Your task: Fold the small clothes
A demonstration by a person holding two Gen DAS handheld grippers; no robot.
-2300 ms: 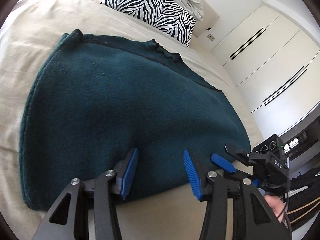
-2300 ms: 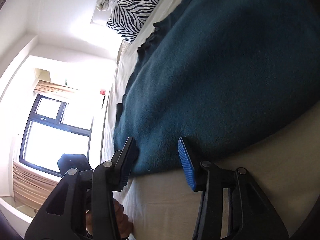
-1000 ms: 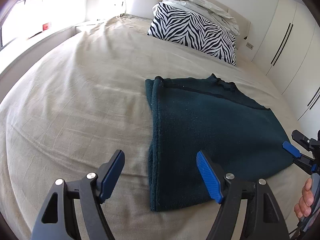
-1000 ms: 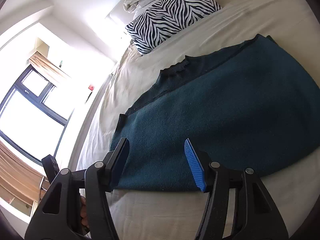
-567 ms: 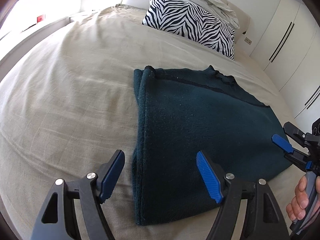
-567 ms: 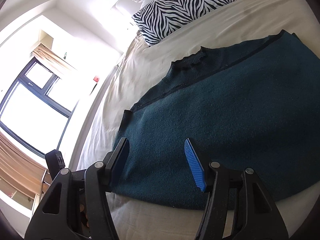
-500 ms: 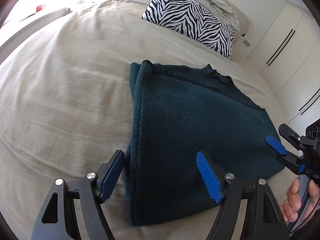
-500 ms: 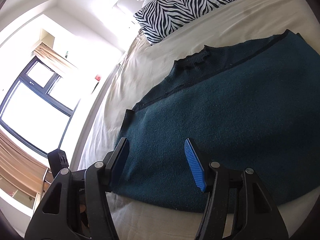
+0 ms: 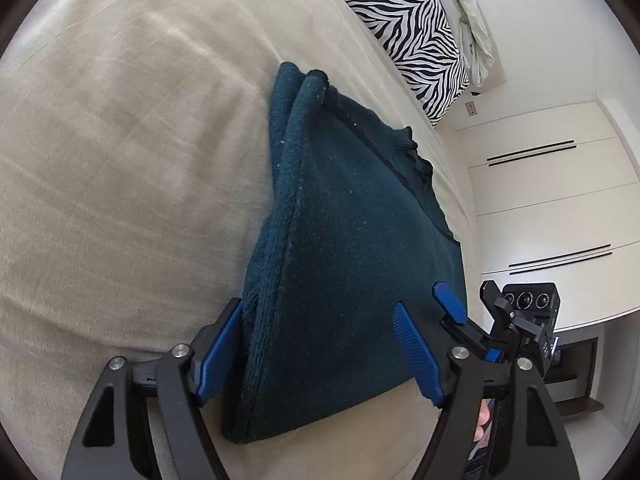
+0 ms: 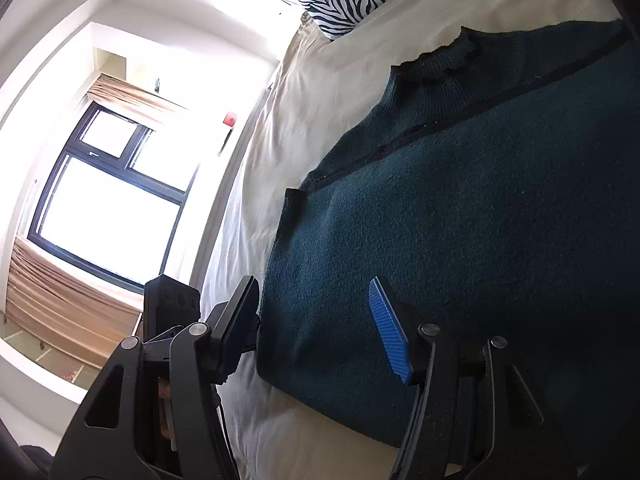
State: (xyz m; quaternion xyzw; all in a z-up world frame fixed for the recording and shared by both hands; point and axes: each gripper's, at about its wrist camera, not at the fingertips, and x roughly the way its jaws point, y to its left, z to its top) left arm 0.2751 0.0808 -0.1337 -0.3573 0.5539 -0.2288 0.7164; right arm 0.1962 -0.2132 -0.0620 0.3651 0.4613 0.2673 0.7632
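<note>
A dark teal knitted sweater lies folded flat on the beige bed. It also shows in the right wrist view, collar toward the pillows. My left gripper is open, its blue pads straddling the sweater's near left corner. My right gripper is open, its pads astride the near edge of the sweater. The right gripper also shows in the left wrist view at the sweater's right corner. Neither holds cloth.
A zebra-print pillow and a pale crumpled blanket lie at the bed's head. White wardrobe doors stand to the right of the bed. A bright window with tan curtains is on the left side.
Both grippers have come down low and close to the sweater's near edge, each tilting sideways. They were higher and farther back before. The sweater has not moved.
</note>
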